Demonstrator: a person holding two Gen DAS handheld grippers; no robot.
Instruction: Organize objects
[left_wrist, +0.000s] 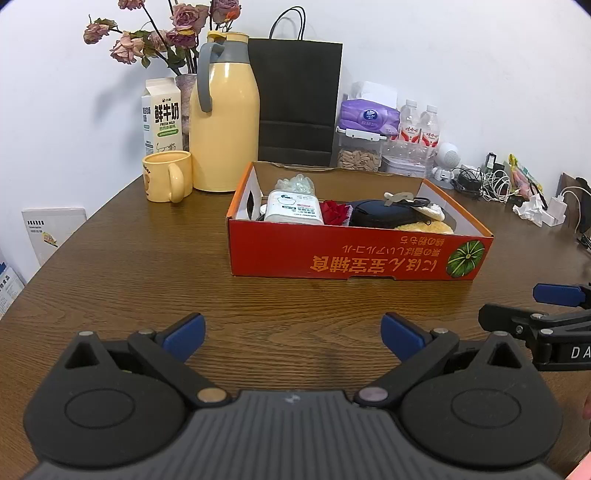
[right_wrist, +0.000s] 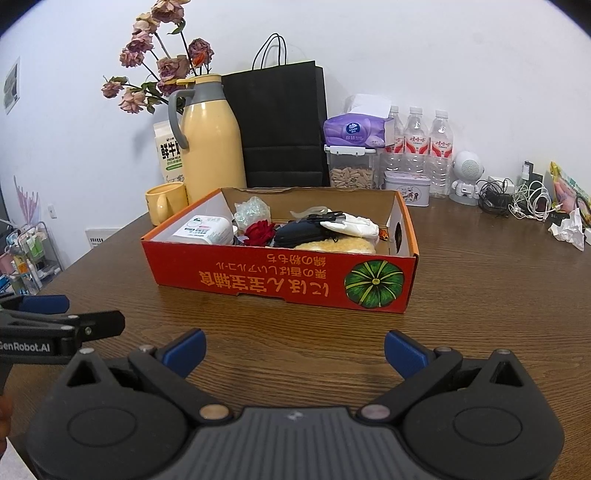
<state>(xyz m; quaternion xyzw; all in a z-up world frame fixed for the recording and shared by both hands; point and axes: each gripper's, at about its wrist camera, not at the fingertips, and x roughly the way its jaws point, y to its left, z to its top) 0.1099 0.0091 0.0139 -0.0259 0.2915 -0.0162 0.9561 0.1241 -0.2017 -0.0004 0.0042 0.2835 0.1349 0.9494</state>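
Note:
An orange cardboard box (left_wrist: 354, 254) (right_wrist: 258, 275) sits mid-table, holding a white wipes pack (left_wrist: 293, 210) (right_wrist: 203, 230), a red fabric rose (left_wrist: 334, 212) (right_wrist: 260, 232), a black pouch (left_wrist: 384, 216) (right_wrist: 299, 234), a yellow fluffy item (left_wrist: 432, 227) (right_wrist: 340, 246), a white cloth (right_wrist: 351, 225) and a crinkled clear wrapper (left_wrist: 297, 182) (right_wrist: 251, 210). My left gripper (left_wrist: 293, 338) hovers open over bare wood in front of the box, nothing between its blue pads. My right gripper (right_wrist: 294, 352) is likewise open and empty, just right of the left one.
Along the back wall stand a yellow thermos (left_wrist: 223, 114), yellow mug (left_wrist: 168, 177), milk carton (left_wrist: 160, 114), dried roses (left_wrist: 166, 33), black paper bag (left_wrist: 299, 99), tissue pack (left_wrist: 369, 118) on a seed jar, water bottles (right_wrist: 417, 140), a tin (right_wrist: 406, 188), a white robot figure (right_wrist: 467, 177), cables (left_wrist: 487, 181) and crumpled paper (right_wrist: 569, 229).

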